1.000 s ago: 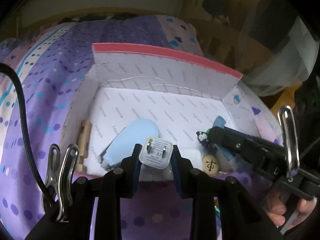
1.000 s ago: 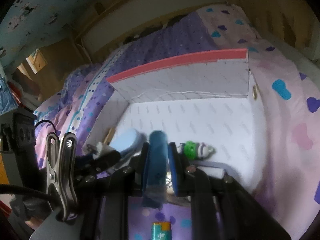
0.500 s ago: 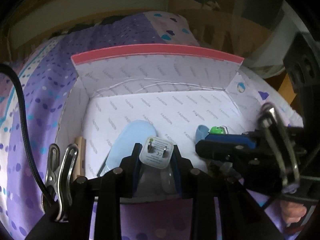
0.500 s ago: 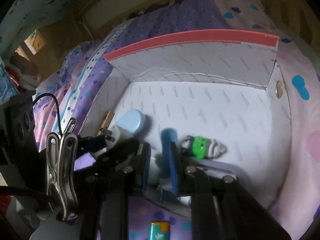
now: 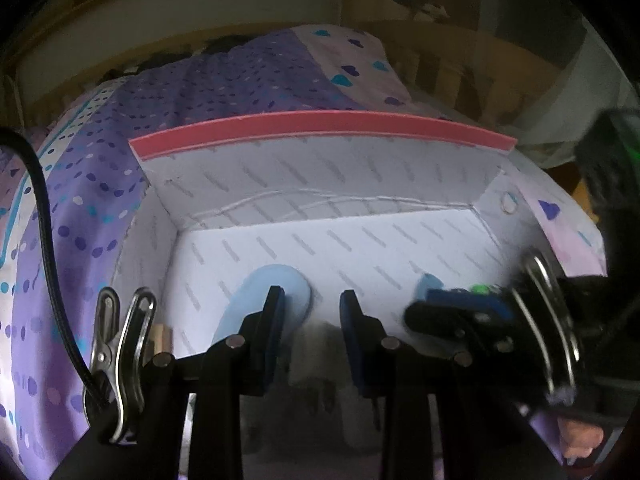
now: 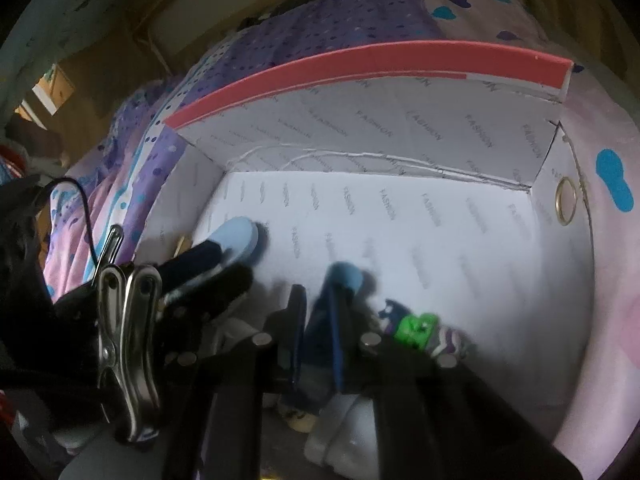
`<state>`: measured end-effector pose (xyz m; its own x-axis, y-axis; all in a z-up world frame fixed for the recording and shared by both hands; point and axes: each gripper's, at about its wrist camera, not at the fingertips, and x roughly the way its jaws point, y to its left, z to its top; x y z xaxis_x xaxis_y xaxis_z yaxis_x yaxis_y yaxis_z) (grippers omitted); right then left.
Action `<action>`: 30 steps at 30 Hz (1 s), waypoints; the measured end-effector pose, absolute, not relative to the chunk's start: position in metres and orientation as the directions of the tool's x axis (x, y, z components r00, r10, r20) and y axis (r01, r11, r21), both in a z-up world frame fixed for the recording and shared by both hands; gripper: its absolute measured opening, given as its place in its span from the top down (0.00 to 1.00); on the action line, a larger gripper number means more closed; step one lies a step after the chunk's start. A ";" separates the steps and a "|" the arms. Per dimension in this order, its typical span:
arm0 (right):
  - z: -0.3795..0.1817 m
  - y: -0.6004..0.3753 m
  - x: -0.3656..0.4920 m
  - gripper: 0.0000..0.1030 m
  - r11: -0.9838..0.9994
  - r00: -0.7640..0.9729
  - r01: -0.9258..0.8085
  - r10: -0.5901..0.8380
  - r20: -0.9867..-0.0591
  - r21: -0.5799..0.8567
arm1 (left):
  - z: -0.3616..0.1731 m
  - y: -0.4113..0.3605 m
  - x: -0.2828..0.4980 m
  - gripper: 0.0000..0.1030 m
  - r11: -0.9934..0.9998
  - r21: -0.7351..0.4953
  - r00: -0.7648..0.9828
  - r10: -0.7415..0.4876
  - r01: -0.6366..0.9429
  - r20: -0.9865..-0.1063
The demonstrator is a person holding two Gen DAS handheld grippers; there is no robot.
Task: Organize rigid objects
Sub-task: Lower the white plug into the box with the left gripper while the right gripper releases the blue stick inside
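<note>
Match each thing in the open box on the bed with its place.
Things:
1. brass ring
2. light blue oval object
3. pink strip
4. green and purple toy

Places:
A. floor of the box, left part
B. top edge of the far wall
C. floor near the front, right of the oval object
D. right side wall

Pairs: 1-D, 2-A, 3-B, 4-C

- Dim room; the white box floor is the brightest part.
- Motion blur on near objects.
- Fisheye bending and black corners.
</note>
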<state>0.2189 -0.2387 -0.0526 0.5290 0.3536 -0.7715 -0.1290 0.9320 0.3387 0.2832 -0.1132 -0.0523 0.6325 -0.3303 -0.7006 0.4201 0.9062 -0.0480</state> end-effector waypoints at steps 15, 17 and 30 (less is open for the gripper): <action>-0.052 -0.231 0.217 0.89 0.963 0.589 -0.120 0.265 -0.763 0.241 | -0.062 -0.110 0.287 0.71 0.899 -0.077 0.542 -0.326 0.431 -0.775; -0.053 -0.232 0.216 0.89 0.961 0.589 -0.119 0.269 -0.762 0.248 | -0.064 -0.112 0.282 0.69 0.899 -0.045 0.567 -0.312 0.435 -0.762; -0.059 -0.220 0.212 0.87 0.971 0.613 -0.113 0.235 -0.755 0.210 | -0.075 -0.117 0.270 0.67 0.907 -0.007 0.613 -0.290 0.420 -0.735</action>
<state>0.2123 -0.2204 -0.0586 0.6128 0.2347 -0.7546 -0.1131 0.9711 0.2102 0.2704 -0.1168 -0.0747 0.6132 -0.2900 -0.7347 0.4204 0.9073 -0.0073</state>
